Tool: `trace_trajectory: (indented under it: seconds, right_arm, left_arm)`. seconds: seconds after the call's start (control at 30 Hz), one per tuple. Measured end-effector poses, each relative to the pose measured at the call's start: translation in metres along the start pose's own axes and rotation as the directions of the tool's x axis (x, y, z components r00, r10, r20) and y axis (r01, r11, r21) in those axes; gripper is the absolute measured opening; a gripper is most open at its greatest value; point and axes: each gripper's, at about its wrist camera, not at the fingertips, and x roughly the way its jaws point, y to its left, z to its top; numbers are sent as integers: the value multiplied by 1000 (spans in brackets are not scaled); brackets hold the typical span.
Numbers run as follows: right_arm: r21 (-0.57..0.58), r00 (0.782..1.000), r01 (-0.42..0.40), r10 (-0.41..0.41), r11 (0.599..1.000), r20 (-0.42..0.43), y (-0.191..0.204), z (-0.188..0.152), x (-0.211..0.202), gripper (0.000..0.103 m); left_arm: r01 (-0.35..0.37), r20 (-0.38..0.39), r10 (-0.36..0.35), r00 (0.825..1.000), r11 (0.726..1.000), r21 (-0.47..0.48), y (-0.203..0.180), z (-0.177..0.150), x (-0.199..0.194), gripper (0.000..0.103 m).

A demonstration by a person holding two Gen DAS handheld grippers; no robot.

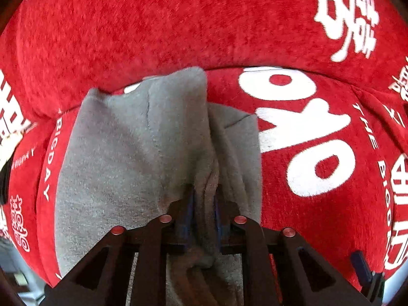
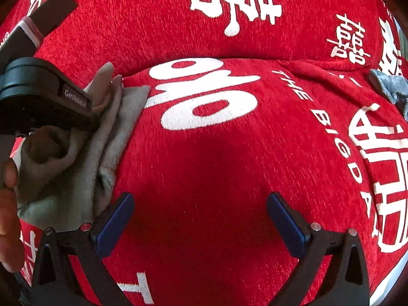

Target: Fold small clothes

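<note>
A small grey fleece garment (image 1: 132, 153) lies in loose folds on a red cover (image 1: 318, 216) with white print. My left gripper (image 1: 204, 196) points down into it. Its blue pads (image 1: 190, 204) pinch a bunched ridge of the grey cloth. In the right wrist view the same garment (image 2: 76, 178) sits at the left, crumpled under the left gripper's black body (image 2: 46, 97). My right gripper (image 2: 200, 204) hangs wide open over bare red fabric just right of the garment, with nothing between its blue pads (image 2: 117, 219).
A red back cushion (image 1: 153, 25) rises right behind the garment. A blue-grey cloth (image 2: 390, 89) lies at the far right. A person's hand (image 2: 7, 204) and a dark sleeve with a pink cuff (image 2: 33, 28) are at the left edge.
</note>
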Motion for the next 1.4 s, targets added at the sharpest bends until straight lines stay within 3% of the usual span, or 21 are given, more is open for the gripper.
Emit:
trace_trajectory:
  seconds: [0.03,0.1,0.27,0.3,0.33,0.37,0.43,0.53,0.67,0.73,0.8,0.87,0.9,1.0,1.1,1.13,1.27,1.4]
  right_arm:
    - [-2,1000,0,1,1000,1,1,0,-1,103]
    - [-6,1000,-8,8,1000,10,3,1,-6,103]
    - [13,994,-96,96,995,45,7,6,-28,103]
    - [18,992,-116,115,993,50,7,8,-30,103]
    - [28,987,-154,152,988,58,9,12,-34,103]
    - [36,981,-184,182,982,62,11,15,-37,103]
    - [58,958,-283,279,957,64,17,24,-39,103]
    - [71,916,-400,399,914,36,36,36,-31,103]
    - [25,893,-449,450,893,-18,70,56,-15,94]
    - [-39,907,-420,419,907,-42,88,68,-3,94]
    - [-77,941,-335,329,939,-86,102,76,19,94]
    - [-94,939,-335,323,938,-122,108,80,35,89]
    - [-101,934,-347,332,933,-134,111,80,39,78]
    - [-174,950,-301,278,938,-145,125,77,51,68]
    - [-163,948,-309,290,937,-129,126,80,43,33]
    - [-172,949,-311,296,935,-107,125,80,32,29]
    - [-219,955,-294,298,930,-19,119,69,-3,27]
    - [-180,969,-247,248,952,-15,101,66,11,27]
  left_arm:
    - [26,-11,-26,1000,1000,6,1,0,-2,44]
    - [111,-28,-111,993,994,5,9,0,-14,64]
    - [223,85,-225,971,974,24,56,-16,-76,64]
    - [226,113,-227,967,974,18,72,-20,-84,74]
    - [202,146,-200,969,979,3,90,-22,-90,91]
    - [163,188,-156,970,986,-19,108,-27,-93,95]
    - [94,245,-73,967,993,-72,143,-35,-94,96]
    - [89,185,-61,981,985,-146,185,-43,-69,96]
    - [28,117,-7,993,982,-186,207,-50,-31,96]
    - [65,109,-42,993,974,-216,212,-56,-18,96]
    - [110,114,-84,990,965,-239,214,-60,-12,96]
    - [113,125,-86,988,967,-228,214,-62,-9,96]
    - [110,127,-83,988,969,-220,212,-63,-6,96]
    - [102,132,-75,988,972,-212,211,-65,2,103]
    - [134,124,-109,986,967,-216,215,-62,2,103]
    - [142,119,-118,986,966,-216,218,-61,0,103]
    - [176,144,-149,978,965,-196,216,-59,-12,103]
    - [160,123,-141,982,975,-156,196,-60,0,103]
